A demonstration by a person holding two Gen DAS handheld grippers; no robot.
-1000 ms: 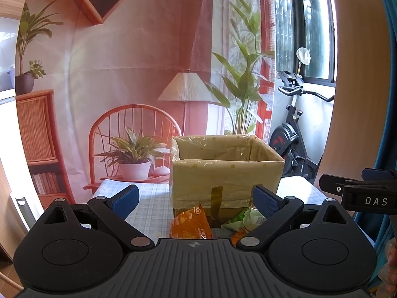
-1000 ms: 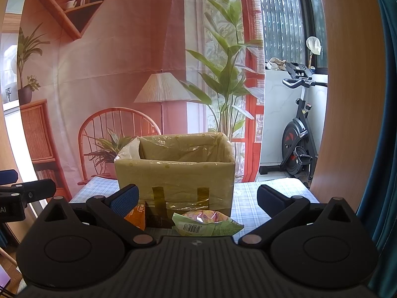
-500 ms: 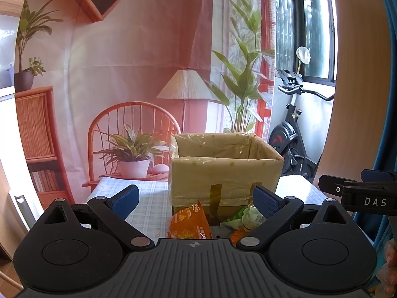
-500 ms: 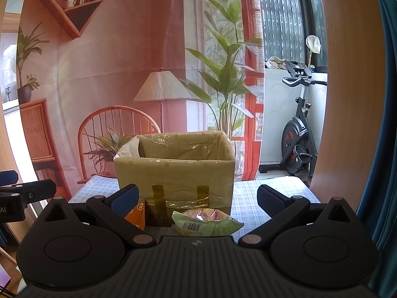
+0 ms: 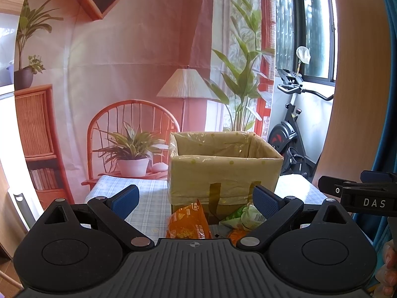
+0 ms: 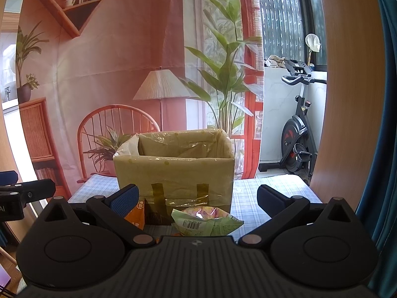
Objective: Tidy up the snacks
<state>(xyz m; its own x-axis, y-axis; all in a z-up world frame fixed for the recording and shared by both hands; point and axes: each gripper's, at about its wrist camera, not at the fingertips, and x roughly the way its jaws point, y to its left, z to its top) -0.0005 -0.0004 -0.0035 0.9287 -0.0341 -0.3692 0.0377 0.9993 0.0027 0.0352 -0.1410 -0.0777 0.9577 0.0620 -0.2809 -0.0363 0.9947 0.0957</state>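
A cardboard box lined with yellowish plastic stands open-topped on the checked tablecloth; it also shows in the right wrist view. An orange snack bag and a green snack bag lie in front of the box. In the right wrist view the green bag is centred and the orange bag is at the left. My left gripper is open and empty, held above the bags. My right gripper is open and empty, above the green bag.
A printed backdrop with a chair, lamp and plants hangs behind the table. An exercise bike stands at the back right. A wooden panel and blue curtain are on the right. The right gripper's side shows in the left view.
Both views have shifted very slightly; the box sits a touch lower in frame. Both grippers stay open and empty, and the bags have not moved.
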